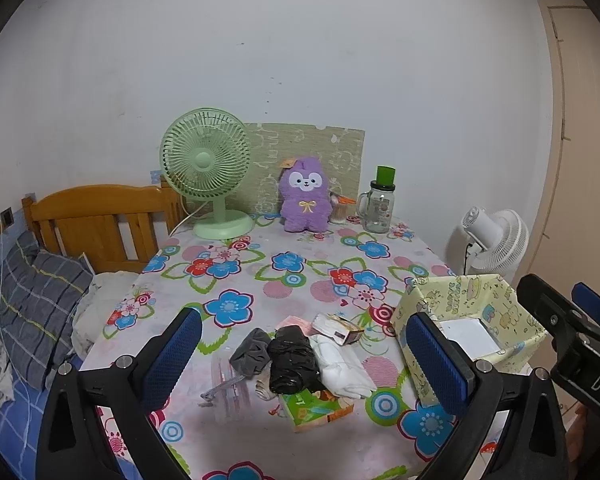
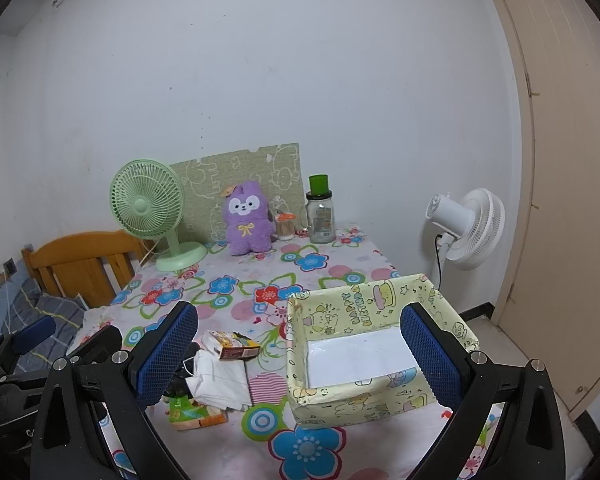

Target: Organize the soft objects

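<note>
Table [image 1: 284, 280] under a floral cloth in blue, red and green. Far edge, left to right — pale green desk fan [image 1: 206, 172], purple plush animal with a yellow bow [image 1: 303, 200], small container with an orange top [image 1: 339, 209], clear glass mug-jar with a green lid [image 1: 378, 206]. Right side — open yellow box in cartoon-print paper [image 2: 374, 340]. Near centre, clustered and touching — grey rolled cloth [image 1: 251, 352], black rolled cloth [image 1: 292, 360], folded white cloth [image 1: 342, 364], small printed carton [image 2: 232, 346], green tissue packet [image 1: 314, 408].
</note>
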The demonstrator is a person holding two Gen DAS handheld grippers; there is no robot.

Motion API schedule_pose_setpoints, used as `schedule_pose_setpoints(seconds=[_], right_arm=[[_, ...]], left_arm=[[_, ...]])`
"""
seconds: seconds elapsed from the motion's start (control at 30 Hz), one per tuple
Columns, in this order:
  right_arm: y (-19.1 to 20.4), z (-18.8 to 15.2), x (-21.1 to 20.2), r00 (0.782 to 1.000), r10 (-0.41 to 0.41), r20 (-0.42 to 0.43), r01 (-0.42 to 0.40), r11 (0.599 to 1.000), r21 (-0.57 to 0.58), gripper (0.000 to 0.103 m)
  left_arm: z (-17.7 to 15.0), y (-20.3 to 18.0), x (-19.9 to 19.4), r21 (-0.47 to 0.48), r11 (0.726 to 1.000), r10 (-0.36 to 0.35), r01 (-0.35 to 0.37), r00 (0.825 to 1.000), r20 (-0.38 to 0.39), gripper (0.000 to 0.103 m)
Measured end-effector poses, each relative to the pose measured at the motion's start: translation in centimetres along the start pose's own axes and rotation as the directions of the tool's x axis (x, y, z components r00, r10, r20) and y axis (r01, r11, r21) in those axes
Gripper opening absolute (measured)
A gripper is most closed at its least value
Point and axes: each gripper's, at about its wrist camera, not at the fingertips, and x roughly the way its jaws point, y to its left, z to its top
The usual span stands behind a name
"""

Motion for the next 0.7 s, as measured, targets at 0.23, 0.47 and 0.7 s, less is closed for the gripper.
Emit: schedule_pose_setpoints(seconds=[0.23, 0.47, 0.7], right_arm=[[0.18, 0.14, 0.12, 1.0, 0.016, 0.009, -0.016, 1.0, 0.008, 0.103], [0.3, 0.09, 0.42, 1.0, 0.01, -0.002, -0.01, 1.0, 0.003, 0.103], [0.58, 0.06, 0.74, 1.0, 0.013, -0.012, -0.013, 1.0, -0.003, 0.103]], left_arm=[[-0.06, 0.25, 0.13, -0.001, 1.0, -0.006, 0.006, 1.0, -0.001, 0.103], [-0.13, 0.19, 0.16, 0.001, 1.0, -0.007, 0.007, 1.0, -0.002, 0.103], [-0.17, 0.17, 0.19, 0.002, 1.0, -0.003, 0.003, 1.0, -0.003, 0.103]])
